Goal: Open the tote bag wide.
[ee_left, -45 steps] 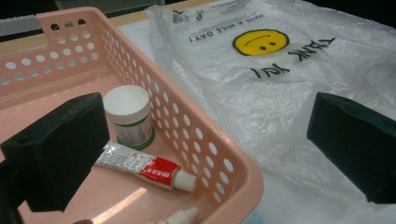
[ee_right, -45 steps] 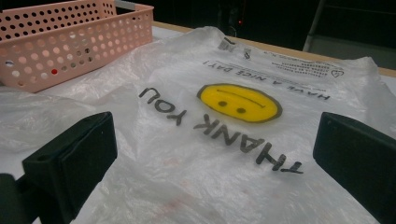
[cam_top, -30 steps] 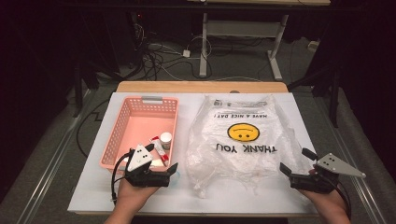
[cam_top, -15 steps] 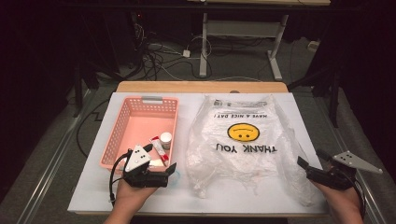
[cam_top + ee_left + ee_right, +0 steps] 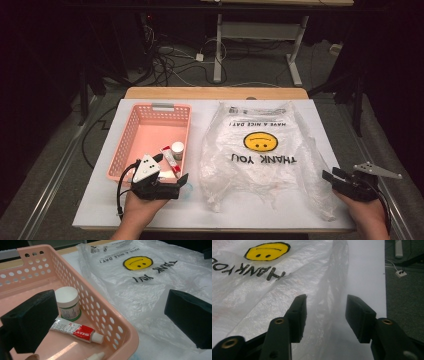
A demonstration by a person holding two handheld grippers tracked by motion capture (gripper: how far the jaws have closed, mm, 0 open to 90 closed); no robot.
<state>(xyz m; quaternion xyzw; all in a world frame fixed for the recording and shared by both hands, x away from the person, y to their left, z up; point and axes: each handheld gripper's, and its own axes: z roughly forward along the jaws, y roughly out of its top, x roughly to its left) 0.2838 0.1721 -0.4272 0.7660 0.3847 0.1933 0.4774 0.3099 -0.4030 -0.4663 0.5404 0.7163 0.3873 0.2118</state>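
right gripper [image 5: 334,177] has slid out to the plastic bag [image 5: 260,150]'s right edge, jaws parted, straddling a raised fold. left gripper [image 5: 182,181] hovers wide open at the pink basket [image 5: 131,135]'s corner. next, probably: pinch that fold.

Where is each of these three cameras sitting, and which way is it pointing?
High view: above the person's side, facing forward and down on the white table; both hands and grippers show.
Left gripper view: rides the left gripper, facing the pink perforated plastic basket; its black jaws show.
Right gripper view: rides the right gripper, jaws astride a bag fold.
All share the clear smiley-face plastic bag.
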